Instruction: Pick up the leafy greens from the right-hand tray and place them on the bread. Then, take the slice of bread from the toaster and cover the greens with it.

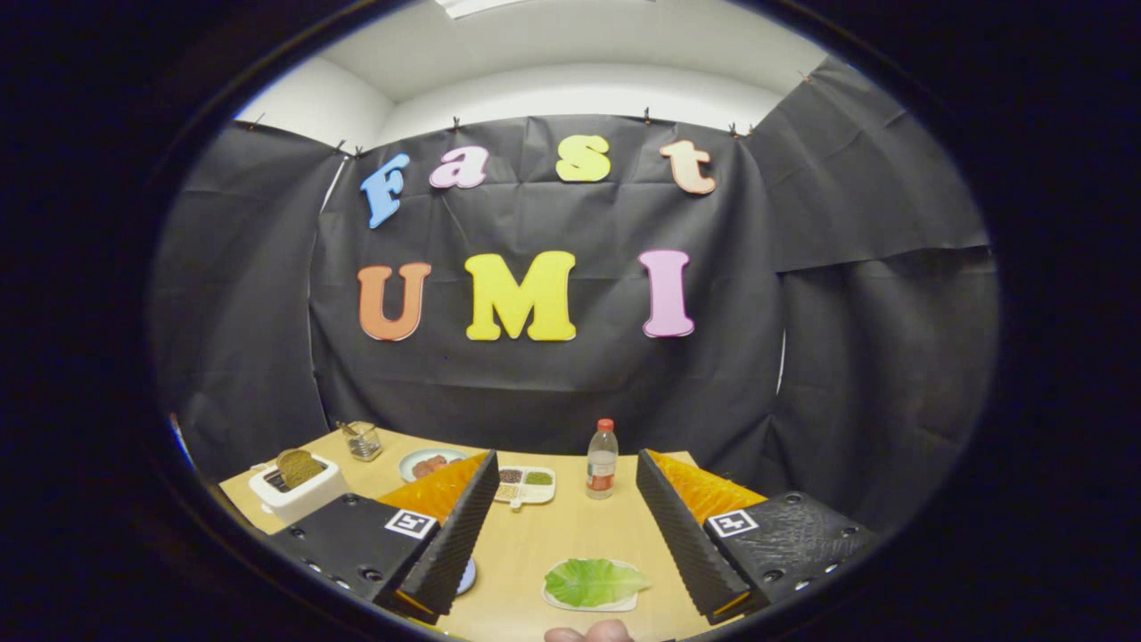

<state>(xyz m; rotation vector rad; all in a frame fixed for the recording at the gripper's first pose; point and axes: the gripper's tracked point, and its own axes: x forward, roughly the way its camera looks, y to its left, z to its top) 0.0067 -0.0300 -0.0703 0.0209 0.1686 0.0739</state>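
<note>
My gripper (566, 473) is open and held above the wooden table (579, 535), with nothing between its fingers. Low between the fingers, near their roots, a green leaf (595, 581) lies flat on a small white tray (624, 604). Beyond the left finger stands a white toaster (299, 492) with a brown bread slice (299, 465) sticking up out of its slot. A blue-rimmed plate (467, 578) peeks out beside the left finger; what lies on it is hidden.
At the table's far side stand a plate with reddish food (428, 464), a white divided dish of grains (526, 484), a clear bottle with a red cap (603, 459) and a small glass jar (363, 440). A person's fingertip (590, 633) shows just below the leaf's tray.
</note>
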